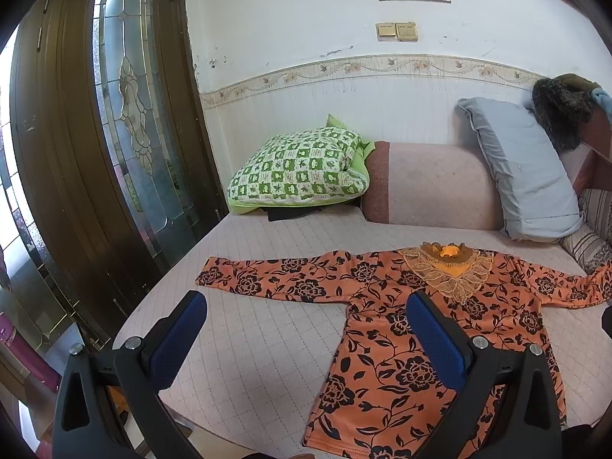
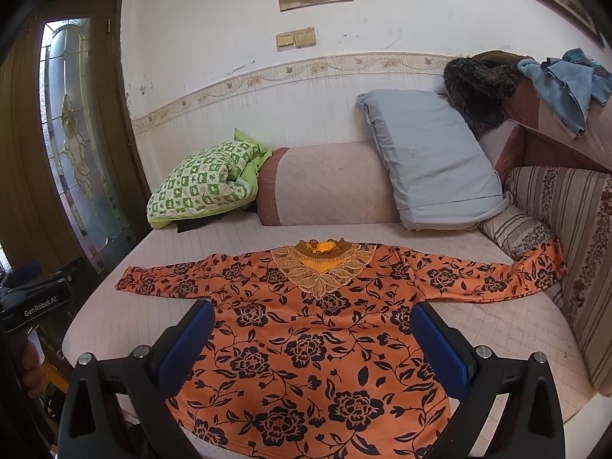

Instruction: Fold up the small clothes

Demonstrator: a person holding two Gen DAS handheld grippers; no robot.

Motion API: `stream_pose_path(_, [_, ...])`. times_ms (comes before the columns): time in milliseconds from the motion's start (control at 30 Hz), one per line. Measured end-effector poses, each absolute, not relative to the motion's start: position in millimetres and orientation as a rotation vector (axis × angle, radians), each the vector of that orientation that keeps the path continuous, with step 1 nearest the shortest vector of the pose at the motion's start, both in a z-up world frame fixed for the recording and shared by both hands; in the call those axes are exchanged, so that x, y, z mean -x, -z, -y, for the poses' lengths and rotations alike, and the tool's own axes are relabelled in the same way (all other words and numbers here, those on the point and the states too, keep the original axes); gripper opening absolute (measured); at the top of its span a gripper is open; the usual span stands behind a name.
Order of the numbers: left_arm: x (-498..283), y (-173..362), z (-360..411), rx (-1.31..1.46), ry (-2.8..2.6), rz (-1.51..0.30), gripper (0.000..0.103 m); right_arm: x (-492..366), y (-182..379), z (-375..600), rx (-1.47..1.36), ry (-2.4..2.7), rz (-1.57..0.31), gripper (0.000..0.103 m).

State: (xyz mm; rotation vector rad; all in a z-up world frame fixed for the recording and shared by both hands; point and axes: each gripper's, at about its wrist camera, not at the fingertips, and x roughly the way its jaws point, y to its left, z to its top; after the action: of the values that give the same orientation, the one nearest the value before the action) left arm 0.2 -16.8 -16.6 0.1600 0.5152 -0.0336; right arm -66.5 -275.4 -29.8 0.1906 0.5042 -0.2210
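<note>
An orange long-sleeved top with black flowers and a gold lace collar (image 1: 405, 329) lies flat, face up, on the pale quilted bed, both sleeves spread out sideways. It also shows in the right wrist view (image 2: 306, 336). My left gripper (image 1: 306, 302) is open and empty, held above the bed near the top's left side. My right gripper (image 2: 311, 310) is open and empty, held above the top's lower body. The left gripper's body (image 2: 34, 298) shows at the left edge of the right wrist view.
The quilted bed (image 1: 244, 329) carries a green checked quilt (image 1: 302, 168), a pink bolster (image 1: 432, 183) and a grey pillow (image 1: 524, 168) along the wall. A striped headboard cushion (image 2: 573, 237) stands at right. A brown glass door (image 1: 114, 134) is at left.
</note>
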Motion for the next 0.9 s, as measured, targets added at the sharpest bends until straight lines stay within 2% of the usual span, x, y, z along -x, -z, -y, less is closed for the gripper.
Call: stream_pose_path(900, [1.2, 20.3, 40.4, -0.218, 0.059, -0.520, 0.103, 68.2, 33.8, 290.4, -0.233, 0.245, -0.503, 0.103])
